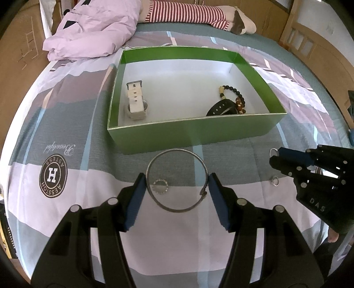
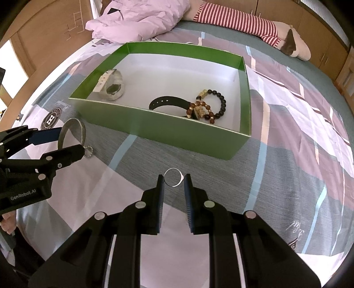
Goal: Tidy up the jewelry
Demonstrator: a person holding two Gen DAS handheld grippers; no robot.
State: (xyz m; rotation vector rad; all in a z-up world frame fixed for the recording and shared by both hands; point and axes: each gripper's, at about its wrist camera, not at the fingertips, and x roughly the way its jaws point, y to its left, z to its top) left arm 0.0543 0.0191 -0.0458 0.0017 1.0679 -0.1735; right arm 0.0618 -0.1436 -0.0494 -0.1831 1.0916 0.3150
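Observation:
A green box [image 1: 188, 130] [image 2: 166, 133] with a white inside stands on the bed. It holds a white watch [image 1: 136, 102] [image 2: 111, 84], a black strap [image 1: 219, 109] [image 2: 168, 103] and bead bracelets [image 1: 234, 93] [image 2: 218, 99]. In front of the box, my left gripper [image 1: 177, 177] [image 2: 70, 141] is shut on a thin silver bangle [image 1: 177, 150] [image 2: 72, 120], both pads pressing its sides. To its right, my right gripper [image 2: 174, 177] [image 1: 274, 155] is shut on a small silver ring [image 2: 177, 185] [image 1: 274, 149] at its tips.
A small sparkly round ring [image 1: 160, 187] [image 2: 89, 152] lies on the sheet under the bangle. Another small ring [image 1: 274, 180] lies below the right gripper. A pink quilt [image 1: 95, 28] and a striped plush toy [image 1: 188, 12] lie behind the box. Wooden cupboards surround the bed.

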